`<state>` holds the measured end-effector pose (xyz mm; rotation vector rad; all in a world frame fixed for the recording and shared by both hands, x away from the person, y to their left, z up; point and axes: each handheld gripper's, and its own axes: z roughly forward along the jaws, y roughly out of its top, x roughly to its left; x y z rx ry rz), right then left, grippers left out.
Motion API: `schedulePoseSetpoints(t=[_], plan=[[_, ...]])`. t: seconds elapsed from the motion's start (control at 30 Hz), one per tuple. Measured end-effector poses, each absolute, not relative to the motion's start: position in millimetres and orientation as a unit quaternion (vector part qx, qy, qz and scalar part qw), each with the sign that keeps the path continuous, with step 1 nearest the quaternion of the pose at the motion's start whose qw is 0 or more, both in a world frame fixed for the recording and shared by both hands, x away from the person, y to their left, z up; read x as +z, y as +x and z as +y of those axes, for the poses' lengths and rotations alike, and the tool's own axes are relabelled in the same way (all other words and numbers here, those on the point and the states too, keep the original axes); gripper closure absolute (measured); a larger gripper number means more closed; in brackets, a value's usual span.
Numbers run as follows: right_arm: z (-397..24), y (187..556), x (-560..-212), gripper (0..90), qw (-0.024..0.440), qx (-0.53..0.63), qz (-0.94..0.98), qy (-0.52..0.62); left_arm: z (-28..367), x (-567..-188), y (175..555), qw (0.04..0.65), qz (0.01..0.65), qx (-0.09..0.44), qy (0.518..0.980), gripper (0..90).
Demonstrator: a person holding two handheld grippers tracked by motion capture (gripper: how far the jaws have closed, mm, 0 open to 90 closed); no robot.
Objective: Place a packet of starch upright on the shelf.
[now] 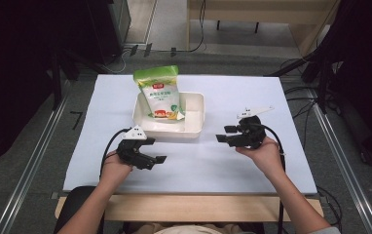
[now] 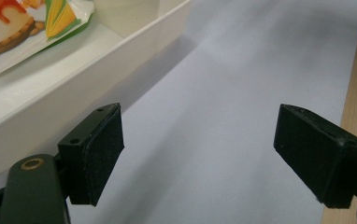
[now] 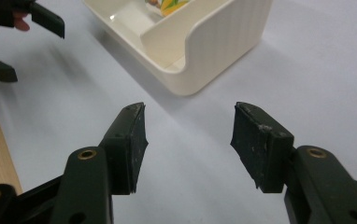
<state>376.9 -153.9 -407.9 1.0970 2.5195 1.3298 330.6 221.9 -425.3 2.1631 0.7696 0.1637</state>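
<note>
Two claws are in your hands, both held over the white desk [image 1: 232,165] in the high view. Your left claw [image 1: 158,159] sits near the front edge, just below the tray [image 1: 194,127]; your right claw [image 1: 223,133] sits just right of the tray's near corner. The bag [image 1: 160,92] stands upright in the tray, leaning toward its back left.

Left claw view: your left claw [image 2: 199,154] has its jaws wide apart with nothing between them, over bare desk [image 2: 242,70]. The tray [image 2: 50,112] lies close on the left, with the bag's [image 2: 22,28] lower edge inside.

Right claw view: your right claw [image 3: 189,144] is also spread and empty, pointed at the tray's [image 3: 214,51] rounded corner. Your left claw [image 3: 13,42] appears at upper left.
</note>
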Motion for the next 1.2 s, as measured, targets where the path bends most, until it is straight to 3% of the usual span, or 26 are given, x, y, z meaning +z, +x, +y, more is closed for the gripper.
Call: schedulePoseSetpoints(t=[0.63, 1.2], plan=[[-155.6, 374.1, -436.3, 46.1, 0.046, 0.424, 0.826, 0.369, 222.0, -425.2, 330.5, 0.410, 0.305, 0.064, 0.857, 16.7], [-152.4, 375.3, -440.1, 46.9, 0.038, 0.420, 0.830, 0.366, 221.5, -425.7, 331.1, 0.409, 0.303, 0.062, 0.859, 16.7]])
